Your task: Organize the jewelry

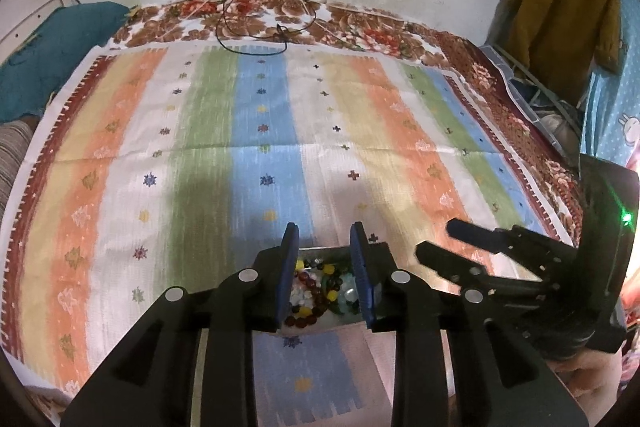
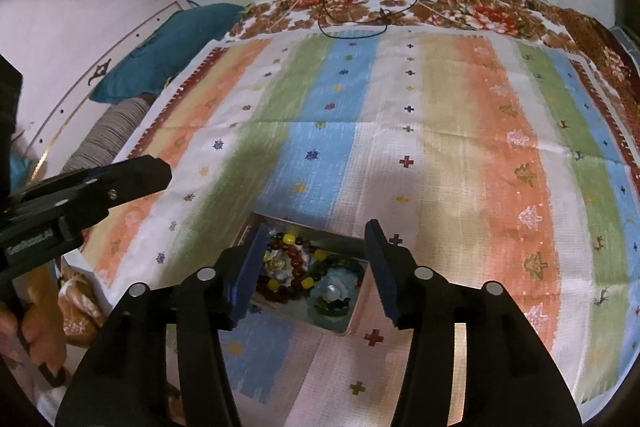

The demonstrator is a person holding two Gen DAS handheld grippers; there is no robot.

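Nearby, both open claws overhang tin.

Left gripper hangs over the metal tray, blue pads parted with nothing pinched between them. Beads in red, yellow, green and white fill the tray below. It sits on the striped cloth. The right gripper hovers just beside it, black fingers apart.

home bedroom | bed w/ striped sheet | pillow | hung clothes
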